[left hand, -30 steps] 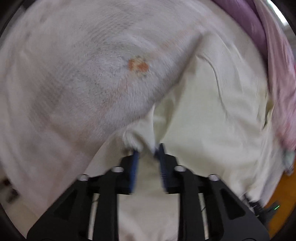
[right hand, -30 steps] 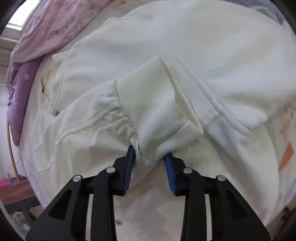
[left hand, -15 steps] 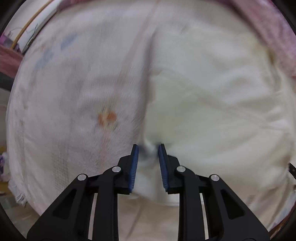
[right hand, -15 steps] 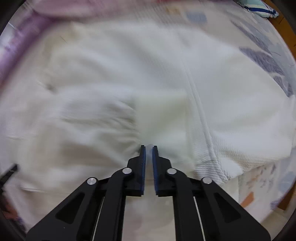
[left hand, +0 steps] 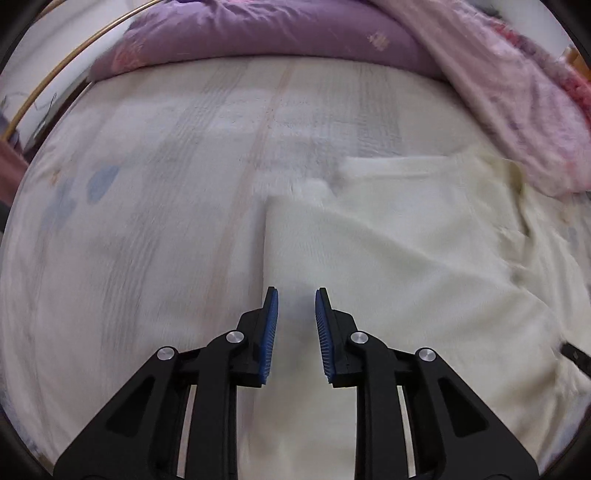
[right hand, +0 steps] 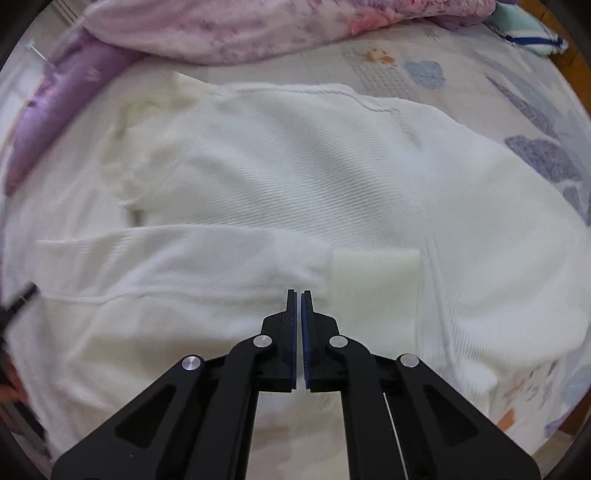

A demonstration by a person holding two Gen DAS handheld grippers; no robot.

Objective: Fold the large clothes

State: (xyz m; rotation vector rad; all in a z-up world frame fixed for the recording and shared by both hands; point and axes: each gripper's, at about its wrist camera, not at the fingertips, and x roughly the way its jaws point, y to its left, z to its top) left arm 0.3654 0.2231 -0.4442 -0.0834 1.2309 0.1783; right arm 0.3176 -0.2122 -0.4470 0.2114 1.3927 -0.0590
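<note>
1. Your left gripper (left hand: 295, 295) points down at the bed (left hand: 147, 240). Its jaws stand a little apart over the left edge of the cream garment (left hand: 388, 258); whether they pinch cloth, you cannot tell.
2. Your right gripper (right hand: 299, 293) has its jaws pressed together above the garment, with no cloth visibly between them.
3. The garment lies spread on the bed sheet, below the purple pillow (left hand: 258, 33) and pink blanket (right hand: 240, 26).

A patterned bed sheet (right hand: 461, 77) covers the bed; a white garment (right hand: 295, 177) sprawls across it, with a purple pillow (left hand: 258, 33) and pink quilt (right hand: 258, 22) along the far edge.
</note>
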